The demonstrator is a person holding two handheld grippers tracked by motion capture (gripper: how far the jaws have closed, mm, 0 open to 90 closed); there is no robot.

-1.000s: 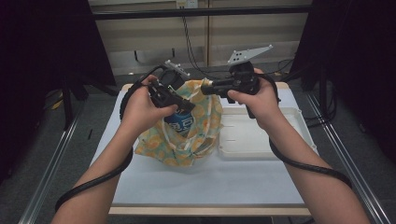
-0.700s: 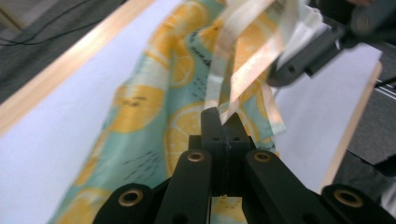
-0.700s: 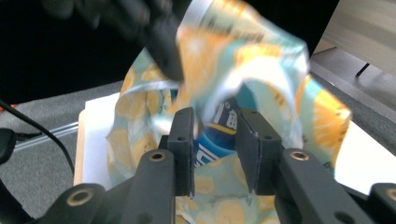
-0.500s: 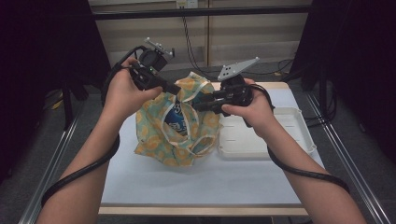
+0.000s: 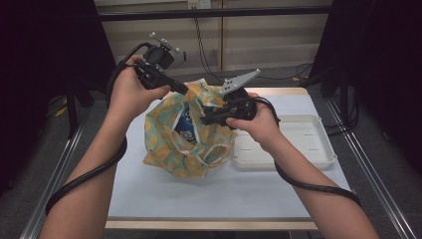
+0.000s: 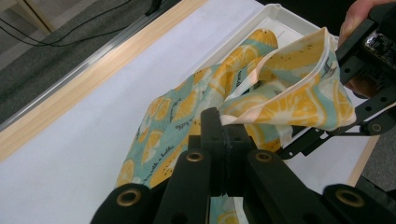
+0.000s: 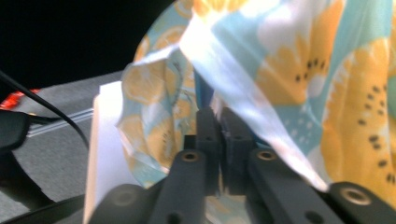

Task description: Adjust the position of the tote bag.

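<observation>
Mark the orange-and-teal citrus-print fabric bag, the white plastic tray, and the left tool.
orange-and-teal citrus-print fabric bag (image 5: 166, 149): high view, lower front panel.
white plastic tray (image 5: 318, 149): high view, right rim.
left tool (image 6: 223, 140): left gripper view, closed jaw tips pinching the bag's edge.

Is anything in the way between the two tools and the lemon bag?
Nothing visible. The left tool is shut on the lemon bag at its rim, and the right tool, whose jaws have just been closing, pinches the opposite rim. Both already grip cloth directly.
</observation>
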